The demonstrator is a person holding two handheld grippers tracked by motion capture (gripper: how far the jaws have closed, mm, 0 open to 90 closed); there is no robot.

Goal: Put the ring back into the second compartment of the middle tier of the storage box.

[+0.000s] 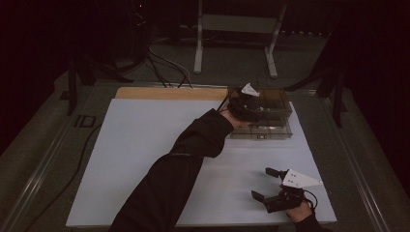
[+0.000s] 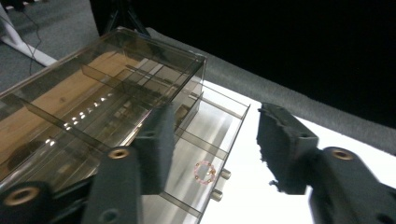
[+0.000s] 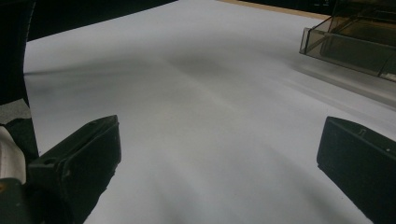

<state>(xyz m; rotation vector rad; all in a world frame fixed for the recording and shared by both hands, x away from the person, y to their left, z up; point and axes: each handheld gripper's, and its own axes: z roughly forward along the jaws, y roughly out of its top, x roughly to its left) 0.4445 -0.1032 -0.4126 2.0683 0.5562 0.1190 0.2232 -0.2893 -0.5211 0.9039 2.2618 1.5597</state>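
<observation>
A smoke-tinted clear plastic drawer unit point(image 1: 263, 121) stands at the upper right of the white surface point(image 1: 145, 159) in the high view, with one lower drawer point(image 2: 205, 154) pulled partly out toward the viewer. A strip of bare wood point(image 1: 169, 93) shows along the far edge of the surface, left of the unit.

The left gripper point(image 1: 244, 107) is at the left end of the unit, at the upper centre-right of the high view, on a black-sleeved forearm point(image 1: 179, 169) that crosses the frame diagonally. In the left gripper view its jaws are spread: one pad lies against the unit's front corner, the other stands clear over the white surface. Between them the open drawer shows two small metal knobs point(image 2: 219, 184) and a small ring-shaped item point(image 2: 204, 172); what it is cannot be told.

The right gripper point(image 1: 270, 186) sits at the lower right of the high view, well apart from the unit. Its jaws are spread wide, holding nothing, above bare white surface.
</observation>
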